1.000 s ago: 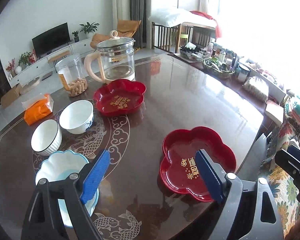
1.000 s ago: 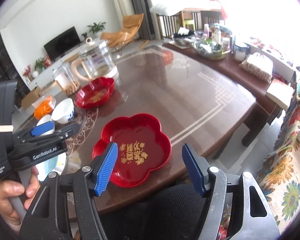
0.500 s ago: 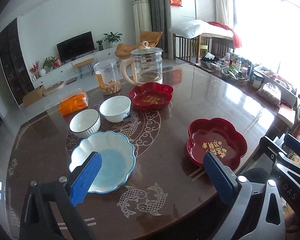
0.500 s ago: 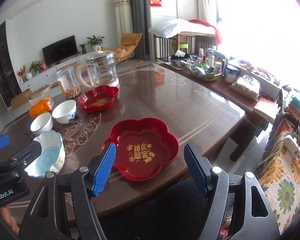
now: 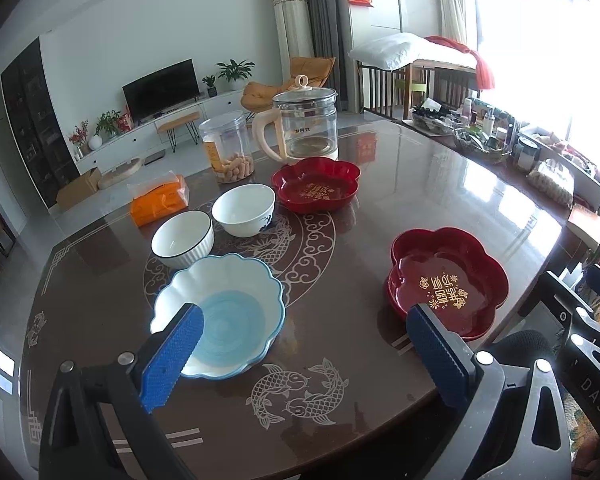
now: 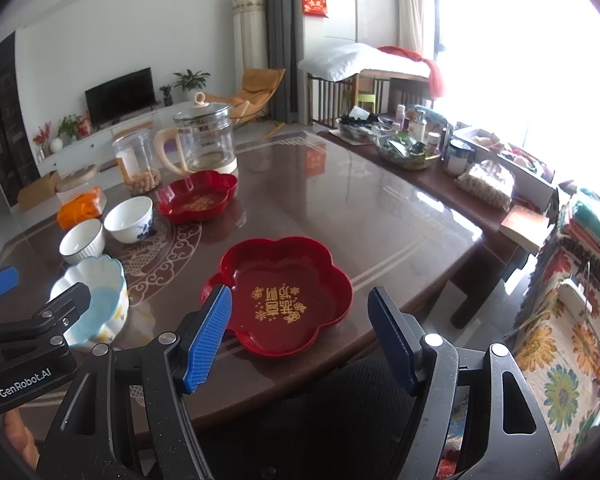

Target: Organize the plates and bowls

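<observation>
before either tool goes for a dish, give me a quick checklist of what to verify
1. Left tool open: ok, blue pads wide apart with nothing between them.
2. Right tool open: ok, also empty.
3. Near red plate free to grasp: ok, empty and lying flat near the table edge.
4. Scalloped blue bowl free: ok, empty and upright, apart from the two white bowls.
5. Far red plate clear as a stacking spot: ok, empty, though the glass kettle stands just behind it.
6. Tools clear of each other: cannot tell, they sit close side by side.
</observation>
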### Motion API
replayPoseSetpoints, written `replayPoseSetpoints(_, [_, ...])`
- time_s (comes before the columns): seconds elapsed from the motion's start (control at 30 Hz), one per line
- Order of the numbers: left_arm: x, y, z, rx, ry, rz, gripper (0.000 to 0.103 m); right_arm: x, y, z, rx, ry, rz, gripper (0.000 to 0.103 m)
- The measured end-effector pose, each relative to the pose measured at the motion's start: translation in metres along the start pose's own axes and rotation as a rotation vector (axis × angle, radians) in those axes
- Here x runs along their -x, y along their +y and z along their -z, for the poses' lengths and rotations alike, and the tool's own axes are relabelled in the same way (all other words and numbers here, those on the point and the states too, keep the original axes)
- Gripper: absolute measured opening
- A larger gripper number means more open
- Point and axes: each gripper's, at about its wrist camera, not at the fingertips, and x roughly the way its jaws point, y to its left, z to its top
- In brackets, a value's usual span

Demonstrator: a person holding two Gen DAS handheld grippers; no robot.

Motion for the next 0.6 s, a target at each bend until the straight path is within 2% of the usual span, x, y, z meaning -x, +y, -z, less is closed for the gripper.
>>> replayPoseSetpoints(0.6, [0.0000, 0.0011, 0.0016, -0.007, 0.007, -0.019, 0.101, -0.0022, 0.0108, 0.0018, 0.032, 0.007, 0.000, 0.074])
